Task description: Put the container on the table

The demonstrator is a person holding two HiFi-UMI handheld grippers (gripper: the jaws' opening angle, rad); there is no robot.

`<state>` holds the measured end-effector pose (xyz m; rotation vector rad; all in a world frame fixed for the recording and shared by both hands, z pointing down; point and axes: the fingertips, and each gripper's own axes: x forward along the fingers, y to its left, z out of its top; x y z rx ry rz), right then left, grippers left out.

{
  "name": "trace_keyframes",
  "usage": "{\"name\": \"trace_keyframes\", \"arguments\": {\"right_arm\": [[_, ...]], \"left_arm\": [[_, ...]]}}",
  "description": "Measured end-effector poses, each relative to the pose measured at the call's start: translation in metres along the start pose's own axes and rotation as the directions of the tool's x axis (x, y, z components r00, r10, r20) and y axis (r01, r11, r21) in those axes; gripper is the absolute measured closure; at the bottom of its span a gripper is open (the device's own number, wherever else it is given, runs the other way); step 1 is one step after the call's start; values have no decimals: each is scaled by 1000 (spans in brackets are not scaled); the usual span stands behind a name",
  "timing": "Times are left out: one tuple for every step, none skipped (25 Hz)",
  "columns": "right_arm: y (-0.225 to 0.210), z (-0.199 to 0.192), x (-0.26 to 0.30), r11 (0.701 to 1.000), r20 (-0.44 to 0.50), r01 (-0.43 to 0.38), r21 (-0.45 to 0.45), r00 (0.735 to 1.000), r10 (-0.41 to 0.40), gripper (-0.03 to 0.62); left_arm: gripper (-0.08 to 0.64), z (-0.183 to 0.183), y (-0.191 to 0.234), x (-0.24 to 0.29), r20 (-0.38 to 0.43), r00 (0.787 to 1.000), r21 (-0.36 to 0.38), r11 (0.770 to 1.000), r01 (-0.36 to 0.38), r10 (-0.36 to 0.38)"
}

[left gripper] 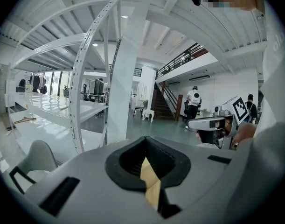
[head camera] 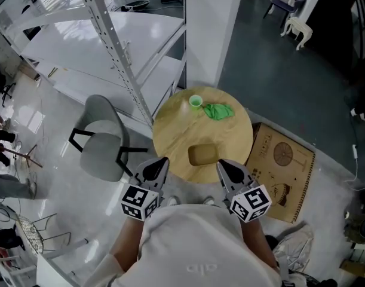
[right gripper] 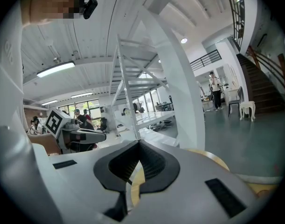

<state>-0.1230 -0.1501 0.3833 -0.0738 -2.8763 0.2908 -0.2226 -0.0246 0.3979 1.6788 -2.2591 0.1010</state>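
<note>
A shallow rectangular wooden container [head camera: 202, 154] rests on the round wooden table [head camera: 170, 130], near its front edge. My left gripper [head camera: 162, 161] hovers just off the table's near left rim, and my right gripper [head camera: 221, 164] sits level with it on the container's right. Neither touches the container. Both are shut with nothing between the jaws. In the left gripper view my left gripper [left gripper: 144, 142] shows only a sliver of tabletop through its closed jaws. The right gripper view shows the same for my right gripper [right gripper: 139, 144], with the table's edge [right gripper: 212, 158] beyond.
A small green cup [head camera: 195, 102] and a crumpled green cloth [head camera: 218, 111] lie at the table's far side. A grey chair [head camera: 101, 139] stands to the left, a white shelving rack [head camera: 110, 46] and a column [head camera: 212, 28] behind, and a printed cardboard sheet [head camera: 284, 166] on the floor to the right.
</note>
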Motion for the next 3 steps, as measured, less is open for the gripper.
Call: {"name": "trace_keyframes", "arguments": {"right_arm": [[0, 0, 1, 1000, -1, 1, 1, 1000, -1, 566], [0, -1, 1, 1000, -2, 2, 2, 1000, -2, 566], [0, -2, 1, 1000, -3, 2, 2, 1000, -2, 566]], "left_arm": [[543, -1, 1, 0, -1, 1000, 0, 1000, -1, 1], [543, -1, 2, 0, -2, 1000, 0, 1000, -2, 2], [543, -2, 2, 0, -3, 1000, 0, 1000, -2, 2]]}}
